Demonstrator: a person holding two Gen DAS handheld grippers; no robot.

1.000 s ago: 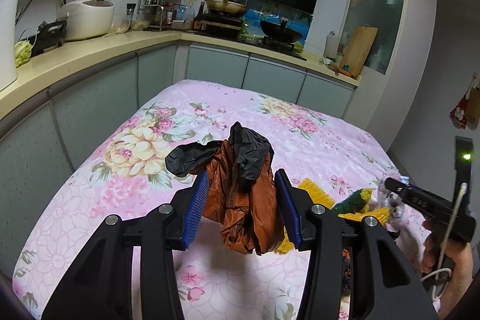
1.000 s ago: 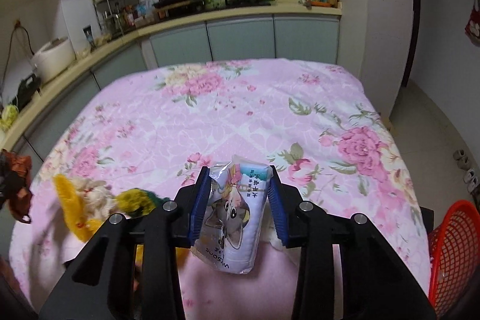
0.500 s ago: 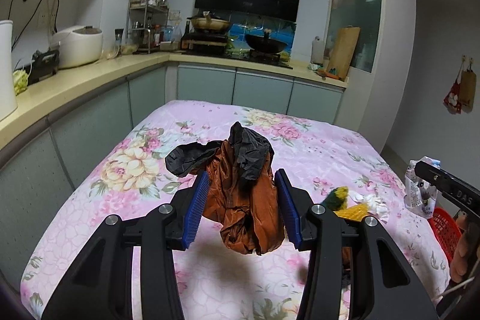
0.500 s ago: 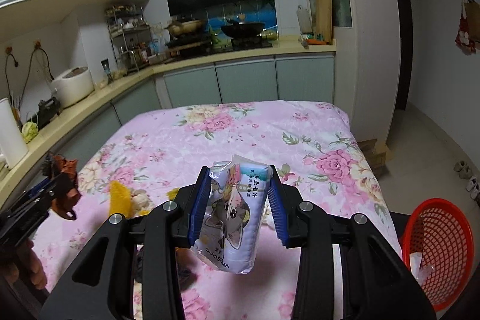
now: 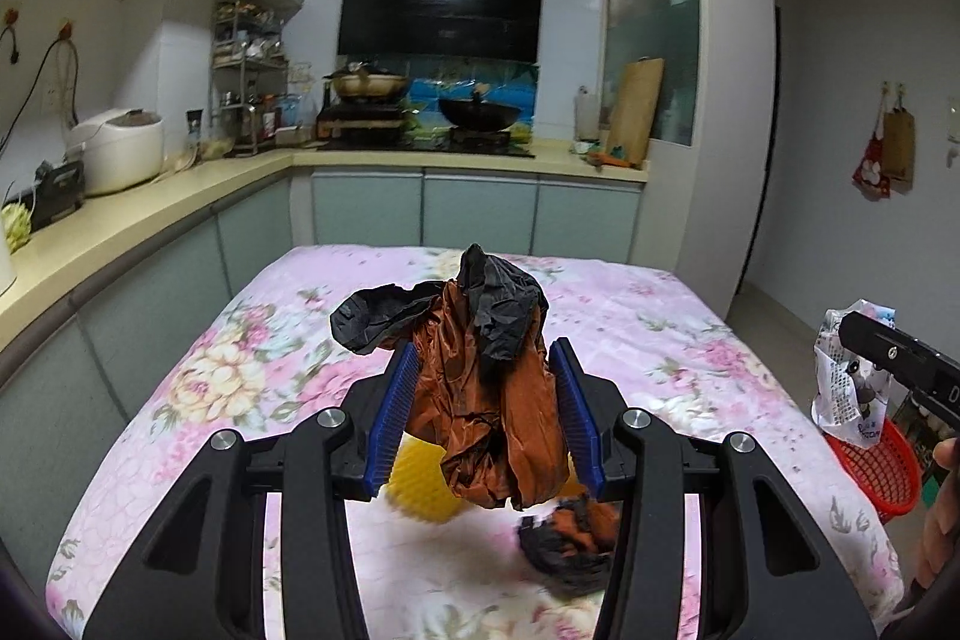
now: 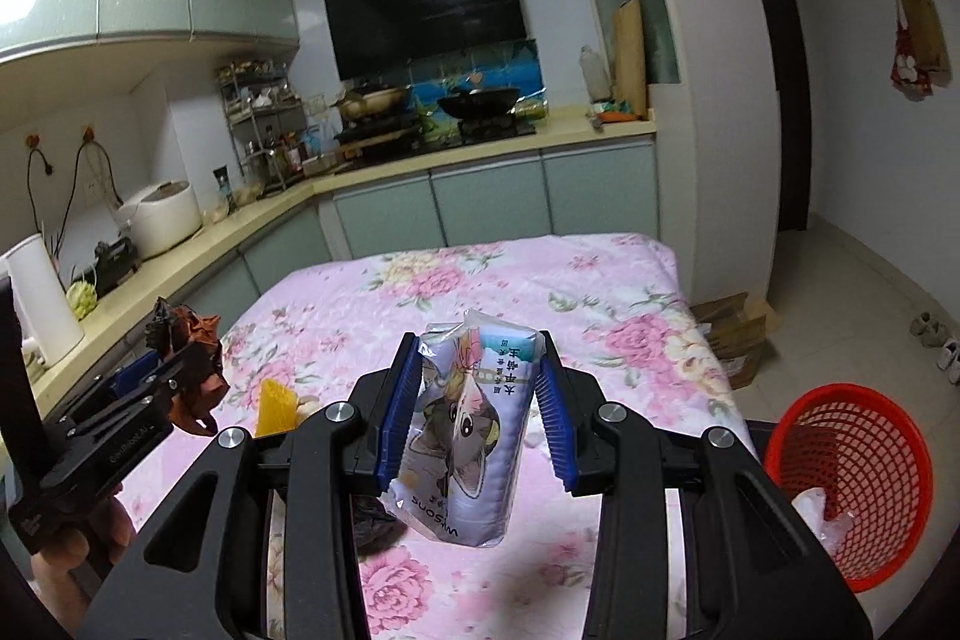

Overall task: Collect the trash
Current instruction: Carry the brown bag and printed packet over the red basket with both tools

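Note:
My left gripper (image 5: 483, 415) is shut on a crumpled brown and black plastic bag (image 5: 486, 388), held well above the flowered table (image 5: 252, 376). My right gripper (image 6: 474, 421) is shut on a white snack packet with a cartoon cat (image 6: 465, 430), also held above the table. The packet shows at the right of the left wrist view (image 5: 843, 382). The bag shows at the left of the right wrist view (image 6: 189, 370). A red mesh basket (image 6: 864, 466) stands on the floor at the right, with white trash in it.
On the table lie a yellow sponge-like piece (image 5: 420, 484) and another brown and black wad (image 5: 570, 544). Kitchen counters (image 5: 150, 214) run along the left and back. Cardboard boxes (image 6: 735, 334) lie on the floor past the table's right edge.
Both grippers have risen from the table with their loads. The right gripper has swung to the right, and the red basket has come into its view.

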